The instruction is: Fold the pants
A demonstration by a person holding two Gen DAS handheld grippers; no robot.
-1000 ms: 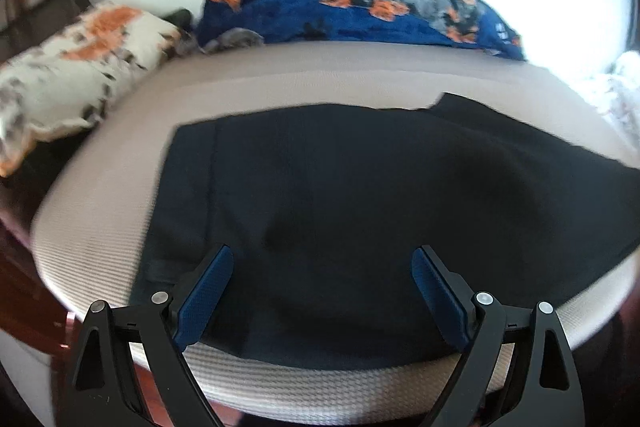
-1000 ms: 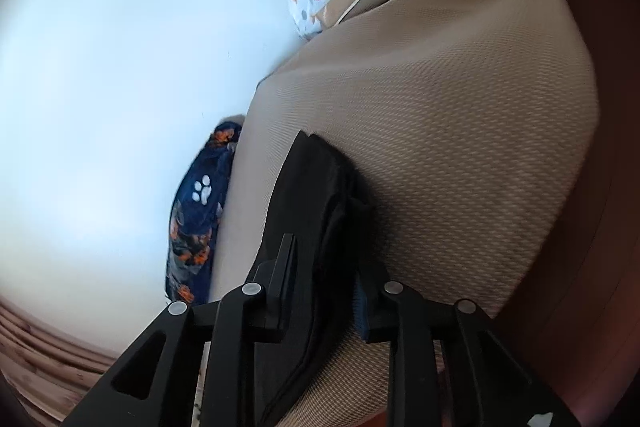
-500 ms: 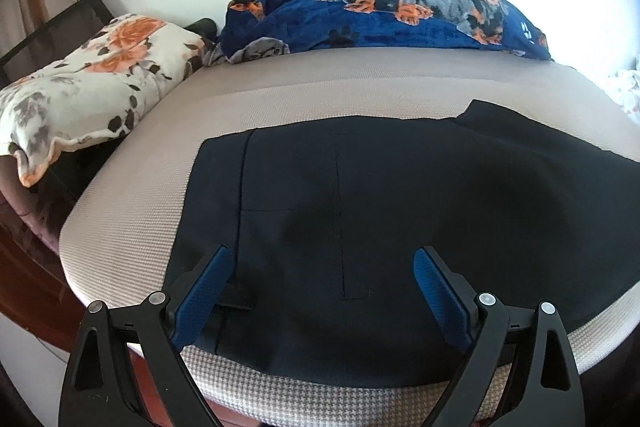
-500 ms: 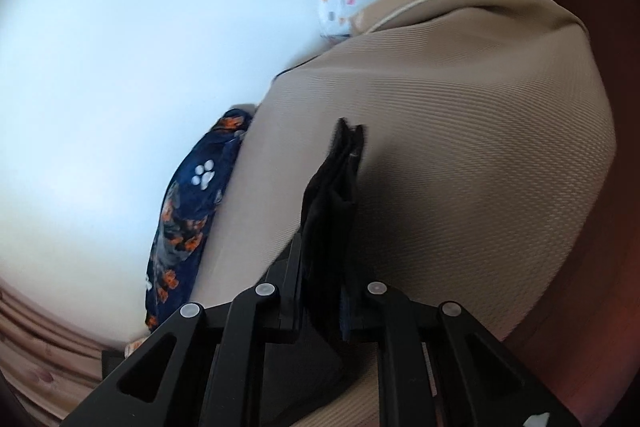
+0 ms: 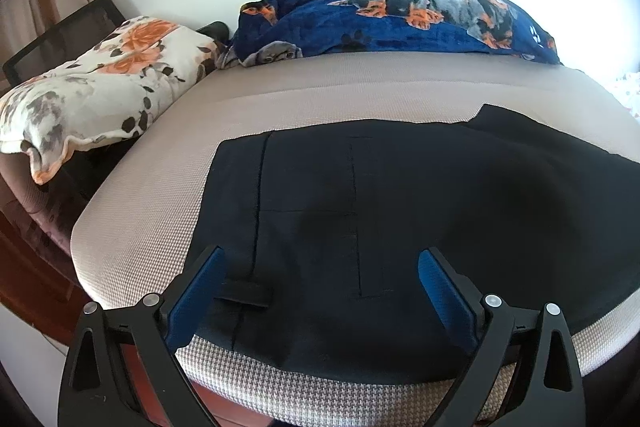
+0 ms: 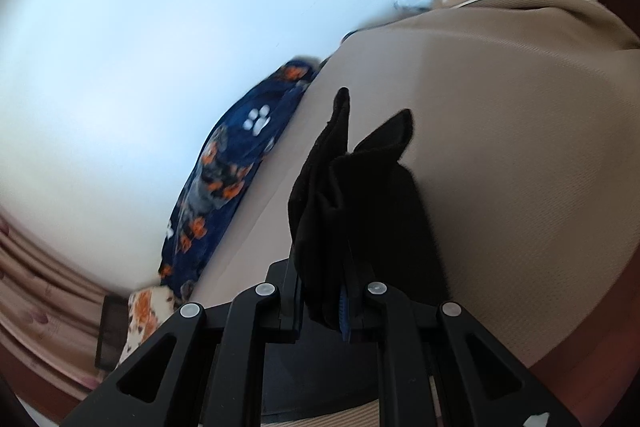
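Black pants — spread flat on the beige mattress, long axis running left to right across the near edge, waistband end with belt loop to the left. Fabric dark, smooth, seams visible. Left gripper — jaws wide apart over the waist area, holding nothing. Right gripper — closed on a bunched fold of the pants, cloth ends sticking up. Dog-print blanket and floral pillow beyond.

— Matt dark cloth is seen on the pants; a rough woven beige weave on the mattress.
— Plush fleece is shown by the blanket, matt black plastic by the left gripper.
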